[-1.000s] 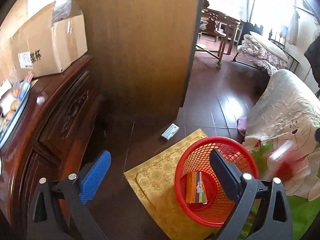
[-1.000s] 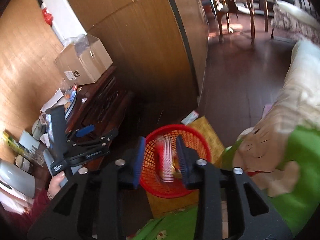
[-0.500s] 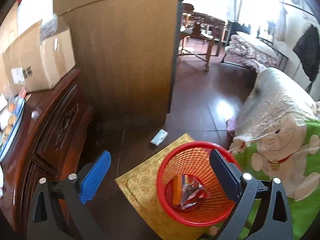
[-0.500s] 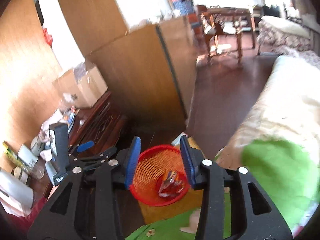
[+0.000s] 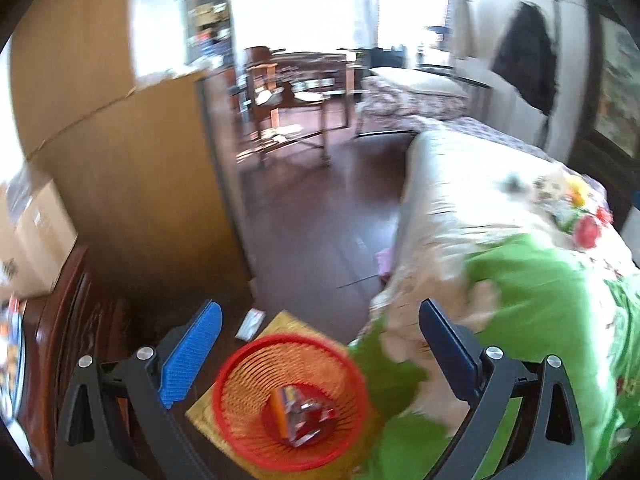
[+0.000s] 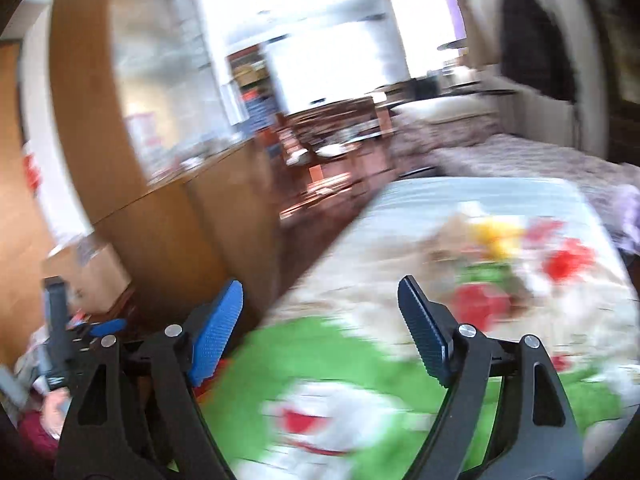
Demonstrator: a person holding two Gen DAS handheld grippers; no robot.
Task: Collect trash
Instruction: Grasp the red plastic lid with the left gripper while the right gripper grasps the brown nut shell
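From the left wrist, the left gripper (image 5: 316, 344) stood wide apart and empty above the red basket (image 5: 240, 424), where wrappers (image 5: 304, 416) lay. From the right wrist, the right gripper (image 6: 320, 328) was opening, empty, over the blurred bedspread (image 6: 500, 280).

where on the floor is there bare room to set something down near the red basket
Bare dark floor runs between the wooden partition and the covered sofa. It is crowded around the red basket: yellow mat, a small white packet, cabinet at left.
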